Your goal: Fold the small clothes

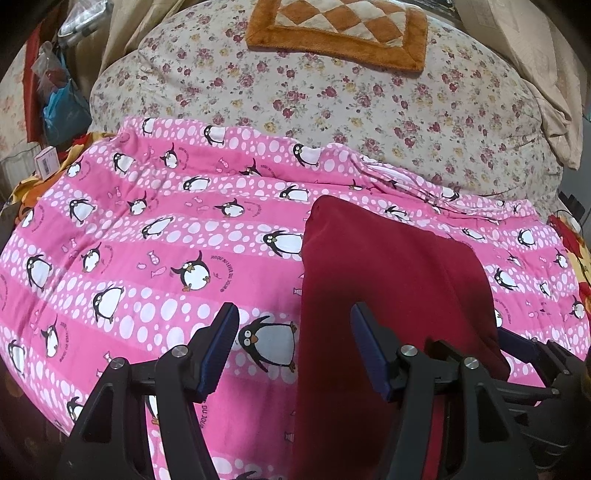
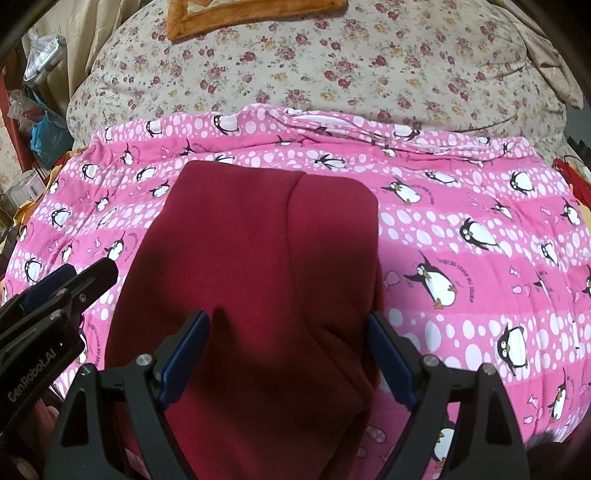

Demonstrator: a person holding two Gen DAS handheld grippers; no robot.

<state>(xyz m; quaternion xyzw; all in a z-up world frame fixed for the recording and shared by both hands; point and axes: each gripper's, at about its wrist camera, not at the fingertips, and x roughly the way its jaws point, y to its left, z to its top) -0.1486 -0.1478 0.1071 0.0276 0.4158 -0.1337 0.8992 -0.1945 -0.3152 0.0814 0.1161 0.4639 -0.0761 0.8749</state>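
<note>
the right gripper (image 2: 286,354) hangs with its blue-padded fingers (image 2: 184,350) spread wide over the dark red garment (image 2: 258,251), nothing pinched between them. the left gripper (image 1: 293,343) is splayed open too, beside the garment's left edge. the garment lies folded on a pink penguin blanket (image 1: 147,240), with a floral quilt (image 1: 332,103) and an orange checkered cushion (image 1: 340,26) beyond.

Matt fleecy maroon garment (image 2: 258,251) on printed cotton-like pink blanket (image 1: 147,229).
</note>
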